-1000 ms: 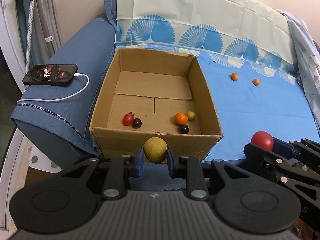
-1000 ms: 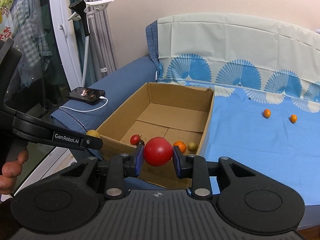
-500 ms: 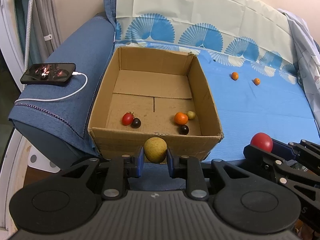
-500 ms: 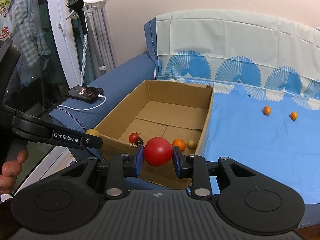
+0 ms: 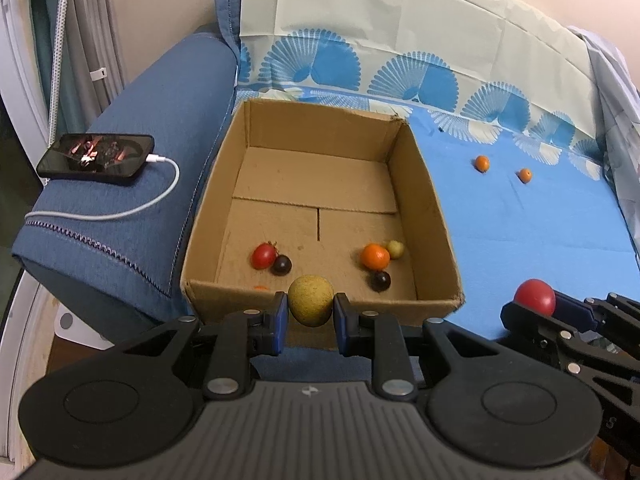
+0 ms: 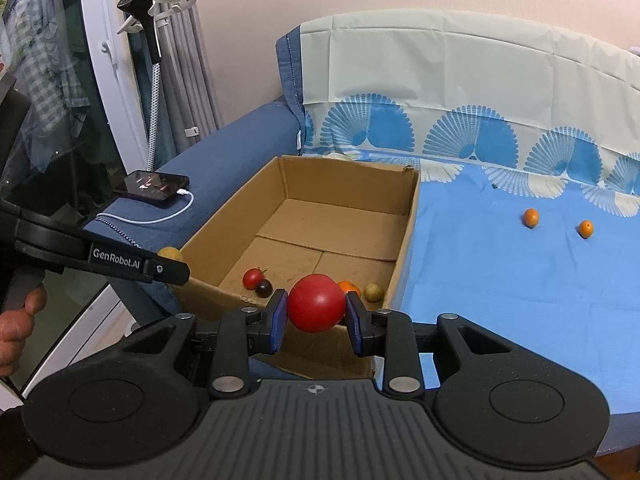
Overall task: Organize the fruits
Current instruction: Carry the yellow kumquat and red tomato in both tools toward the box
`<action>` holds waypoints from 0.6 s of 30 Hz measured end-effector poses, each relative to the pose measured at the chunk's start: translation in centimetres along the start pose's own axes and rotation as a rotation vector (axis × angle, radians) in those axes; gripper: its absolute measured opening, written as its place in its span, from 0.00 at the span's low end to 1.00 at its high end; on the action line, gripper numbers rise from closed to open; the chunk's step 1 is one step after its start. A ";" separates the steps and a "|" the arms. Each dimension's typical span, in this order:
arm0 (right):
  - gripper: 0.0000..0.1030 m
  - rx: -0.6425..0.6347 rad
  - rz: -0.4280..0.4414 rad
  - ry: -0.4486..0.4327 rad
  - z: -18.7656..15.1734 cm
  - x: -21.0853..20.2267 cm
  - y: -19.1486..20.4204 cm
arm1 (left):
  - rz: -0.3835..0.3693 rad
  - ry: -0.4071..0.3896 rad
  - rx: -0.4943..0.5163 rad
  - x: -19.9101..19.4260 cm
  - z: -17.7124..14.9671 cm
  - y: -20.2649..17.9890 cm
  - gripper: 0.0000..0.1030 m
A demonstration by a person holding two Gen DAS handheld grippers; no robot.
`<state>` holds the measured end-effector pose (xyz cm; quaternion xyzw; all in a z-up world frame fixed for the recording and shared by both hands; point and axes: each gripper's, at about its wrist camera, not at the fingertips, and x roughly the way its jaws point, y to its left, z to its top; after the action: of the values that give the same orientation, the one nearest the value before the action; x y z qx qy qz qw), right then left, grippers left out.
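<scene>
Both claws grip round fruit, left [image 5: 310,312] a yellow-green one [image 5: 311,299], right [image 6: 316,316] a red one [image 6: 316,302], poised before the brown cardboard box [image 5: 434,216], needing release inside.

Right tongs [image 5: 536,300] cut off at frame edge, yellow fruit [image 6: 171,254] mostly hidden behind left tongs [image 6: 176,270]

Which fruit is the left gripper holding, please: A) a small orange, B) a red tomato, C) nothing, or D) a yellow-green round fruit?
D: the left gripper is shut on the yellow-green fruit just before the box, while the right gripper holds the red tomato.
</scene>
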<state>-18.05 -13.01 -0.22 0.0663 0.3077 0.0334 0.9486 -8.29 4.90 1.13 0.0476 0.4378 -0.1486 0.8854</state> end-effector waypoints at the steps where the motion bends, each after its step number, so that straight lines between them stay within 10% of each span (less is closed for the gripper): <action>1: 0.31 0.001 -0.001 0.002 0.2 0.3 -0.1 | 0.000 0.000 -0.002 0.2 0.3 0.1 0.26; 18: 0.31 -0.022 -0.014 0.035 3.6 8.1 -1.0 | 0.028 -0.004 -0.021 6.1 6.3 1.4 0.26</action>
<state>-9.37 -13.54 -2.23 0.0534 0.3241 0.0314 0.9440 0.41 3.48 0.11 0.0444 0.4370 -0.1317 0.8887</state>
